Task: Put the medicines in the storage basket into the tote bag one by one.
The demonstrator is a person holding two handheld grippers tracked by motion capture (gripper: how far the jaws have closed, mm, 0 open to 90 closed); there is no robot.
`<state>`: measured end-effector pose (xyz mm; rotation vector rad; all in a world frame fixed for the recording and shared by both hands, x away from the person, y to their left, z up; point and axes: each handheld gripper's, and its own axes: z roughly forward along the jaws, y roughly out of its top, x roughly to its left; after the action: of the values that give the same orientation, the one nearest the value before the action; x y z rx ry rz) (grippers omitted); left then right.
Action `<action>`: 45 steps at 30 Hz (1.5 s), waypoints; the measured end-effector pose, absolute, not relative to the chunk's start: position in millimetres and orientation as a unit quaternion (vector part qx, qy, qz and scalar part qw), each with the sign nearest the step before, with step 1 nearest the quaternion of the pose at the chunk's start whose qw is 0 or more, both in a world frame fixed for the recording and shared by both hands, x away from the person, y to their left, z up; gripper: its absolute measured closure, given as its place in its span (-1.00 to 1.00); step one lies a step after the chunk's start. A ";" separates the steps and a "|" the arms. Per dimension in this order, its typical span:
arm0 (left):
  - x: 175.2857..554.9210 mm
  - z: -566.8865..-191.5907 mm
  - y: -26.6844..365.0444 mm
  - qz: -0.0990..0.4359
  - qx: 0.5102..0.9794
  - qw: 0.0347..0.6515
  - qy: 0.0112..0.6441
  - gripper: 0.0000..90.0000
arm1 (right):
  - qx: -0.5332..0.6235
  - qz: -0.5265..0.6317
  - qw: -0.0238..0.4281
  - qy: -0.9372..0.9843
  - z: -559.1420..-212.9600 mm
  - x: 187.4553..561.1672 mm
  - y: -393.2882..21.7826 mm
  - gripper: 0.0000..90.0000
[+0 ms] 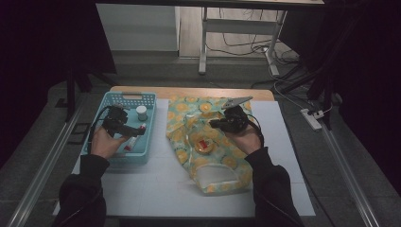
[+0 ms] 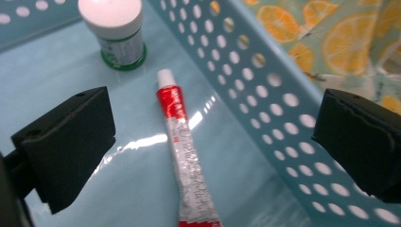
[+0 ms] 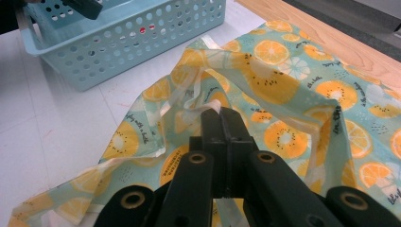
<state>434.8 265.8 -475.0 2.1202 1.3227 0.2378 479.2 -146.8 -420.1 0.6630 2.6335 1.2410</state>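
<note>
Tube (image 2: 187,151), red and white with a white cap, lies flat on the floor of the blue basket (image 1: 120,156), between the wide-apart jaws of the left hand-held gripper (image 2: 208,142); nothing pinched yet; the tube's long axis runs roughly across the line between the pads, which suits a pinch across the body. White-lidded jar (image 2: 116,33) stands upright beyond the tube's cap end, apart from it; the basket's perforated side wall runs close on the tube's other side, just inside the far pad.

To do it well, I'd say: lower straight down, keep that pad clear of the wall, close on the mid-body not the cap; lift level so the tail doesn't snag the rim.

Right of the basket, on the white surface (image 1: 156,189), the right hand-held gripper (image 3: 221,116) is clamped on the edge of the orange-print bag (image 3: 283,85), holding its mouth up; keep it steady, so the opening stays ready for the tube.
</note>
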 end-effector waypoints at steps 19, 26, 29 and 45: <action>457.7 -507.3 255.3 0.054 0.833 0.199 0.513 -0.83 | 0.219 0.414 0.076 0.880 -420.1 479.5 -147.2 1.00; 458.3 -511.4 253.6 0.051 0.836 0.178 0.516 -0.40 | 0.218 0.413 0.076 0.881 -420.2 479.4 -147.0 1.00; 458.0 -512.3 252.1 0.050 0.838 0.175 0.514 -0.17 | 0.218 0.412 0.076 0.881 -420.3 479.6 -147.1 1.00; 459.8 -512.9 254.6 0.035 0.830 0.177 0.528 0.48 | 0.217 0.413 0.076 0.881 -419.9 479.3 -147.1 1.00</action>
<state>459.8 254.6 -512.9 2.3491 1.4929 0.0990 479.3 -147.1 -419.9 0.6522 2.6431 1.2373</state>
